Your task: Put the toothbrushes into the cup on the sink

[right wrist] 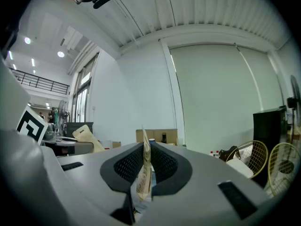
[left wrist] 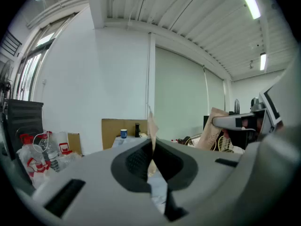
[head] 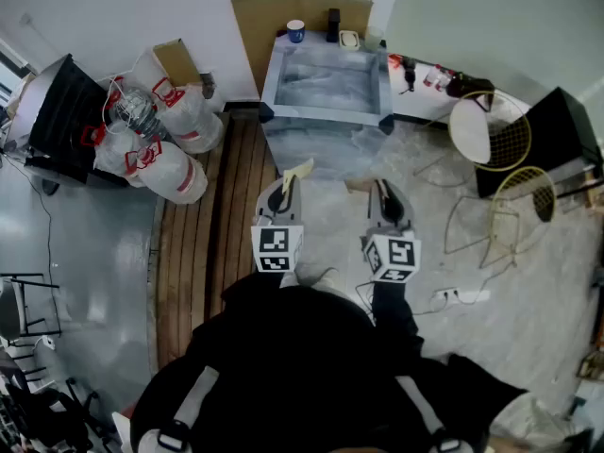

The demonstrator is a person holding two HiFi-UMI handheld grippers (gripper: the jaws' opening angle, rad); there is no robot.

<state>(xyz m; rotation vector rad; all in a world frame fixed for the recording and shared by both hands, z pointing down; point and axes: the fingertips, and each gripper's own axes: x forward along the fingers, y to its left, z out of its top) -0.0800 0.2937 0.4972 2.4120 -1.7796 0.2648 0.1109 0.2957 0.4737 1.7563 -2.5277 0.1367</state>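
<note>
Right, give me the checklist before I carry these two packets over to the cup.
1. The left gripper is shut on the left packet: ok.
2. The right gripper is shut on the right packet: ok.
3. The cup stands upright on the back edge of the sink: ok.
4. Room inside the cup: cannot tell.
5. Reach to the cup: probably not ok, as the sink lies well ahead.

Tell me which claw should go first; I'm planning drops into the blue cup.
Left, probably: the left claw, shut on a beige paper toothbrush pack, lines up with the blue cup; the right claw, equally loaded, sits further right.
</note>
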